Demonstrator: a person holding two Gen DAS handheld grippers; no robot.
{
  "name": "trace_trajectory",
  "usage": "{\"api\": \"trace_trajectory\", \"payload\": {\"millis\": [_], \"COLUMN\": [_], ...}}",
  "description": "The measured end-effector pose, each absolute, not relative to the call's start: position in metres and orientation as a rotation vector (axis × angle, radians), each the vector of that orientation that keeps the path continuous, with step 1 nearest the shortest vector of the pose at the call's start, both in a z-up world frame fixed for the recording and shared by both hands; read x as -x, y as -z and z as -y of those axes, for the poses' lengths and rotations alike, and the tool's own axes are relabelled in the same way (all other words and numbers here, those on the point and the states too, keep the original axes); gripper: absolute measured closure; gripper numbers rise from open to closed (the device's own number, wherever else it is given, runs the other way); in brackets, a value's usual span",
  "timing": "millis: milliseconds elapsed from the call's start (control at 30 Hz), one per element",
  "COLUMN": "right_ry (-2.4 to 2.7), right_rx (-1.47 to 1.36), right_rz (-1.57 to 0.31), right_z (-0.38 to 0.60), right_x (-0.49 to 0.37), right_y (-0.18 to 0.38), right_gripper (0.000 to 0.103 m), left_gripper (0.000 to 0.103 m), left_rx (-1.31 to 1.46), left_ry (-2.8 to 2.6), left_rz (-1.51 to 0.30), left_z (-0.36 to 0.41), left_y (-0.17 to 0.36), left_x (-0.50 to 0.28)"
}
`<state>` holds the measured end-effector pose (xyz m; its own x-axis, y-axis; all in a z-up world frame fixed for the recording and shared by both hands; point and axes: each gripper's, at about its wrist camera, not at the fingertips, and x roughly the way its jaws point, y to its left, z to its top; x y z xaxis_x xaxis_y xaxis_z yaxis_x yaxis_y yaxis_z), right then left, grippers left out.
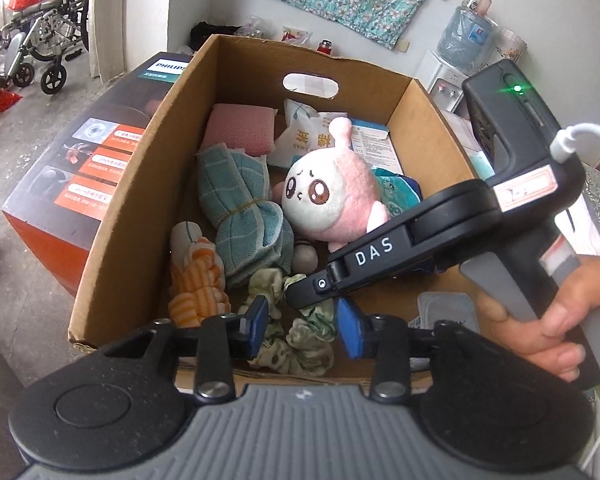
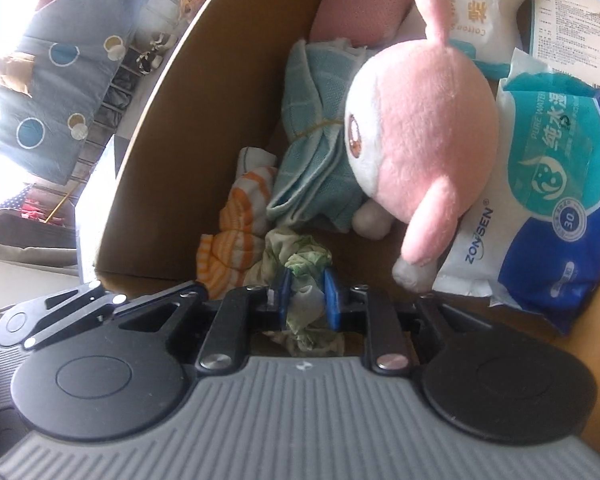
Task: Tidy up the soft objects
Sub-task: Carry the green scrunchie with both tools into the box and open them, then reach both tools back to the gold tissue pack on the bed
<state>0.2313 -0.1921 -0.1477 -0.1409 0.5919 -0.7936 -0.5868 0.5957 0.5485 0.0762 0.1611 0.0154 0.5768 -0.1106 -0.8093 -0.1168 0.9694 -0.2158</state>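
Cardboard box (image 1: pixel 428 128): crumpled green-white cloth (image 2: pixel 300 264)

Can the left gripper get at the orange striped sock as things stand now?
Probably yes. The left gripper is open above the near end of the cardboard box, and the orange striped sock lies uncovered just to its left. The right gripper, shut on the green scrunchie, is off to the other side.

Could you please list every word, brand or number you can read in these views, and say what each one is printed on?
"PHILIPS": dark box beside the cardboard box.
"DAS": right gripper.
"ZONSEN", "PURE WATER", "30": wet wipes pack.
"Cotton": white packet, rest cut off.
Leaflet print and the dark box's orange panels: too small to read.
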Motion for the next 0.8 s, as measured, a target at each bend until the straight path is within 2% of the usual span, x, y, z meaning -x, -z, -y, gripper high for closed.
{"api": "trace_trajectory", "payload": {"millis": [133,300,467,800], "right_ry": [-1.036,-1.078,-1.092,-0.925], "right_rx": [-0.023,-0.078,-0.152,-0.358], "right_rz": [-1.349,-1.27,-1.153,-0.953], "right_z": [0.194,0.205,0.238,0.384], "right_x": [-0.233,-0.231,-0.228,-0.24], "right_y": [0.143,0.123,0.097,0.07], "right_gripper": [0.08,0.063,0.061,0.058], "left_gripper": [0.051,0.039,0.03,0.027], "left_rx": [0.232,0.209,0.16,0.06], "left_ry": [-0.022,-0.015,0.013,0.205], "left_rz": [-0.922,-0.861,-0.792,-0.693], "left_z": [-0.16,-0.153,-0.135,-0.05], "left_y": [-0.019,-0.029,-0.04,-0.048], "left_x": [-0.073,-0.067,-0.064,-0.09]}}
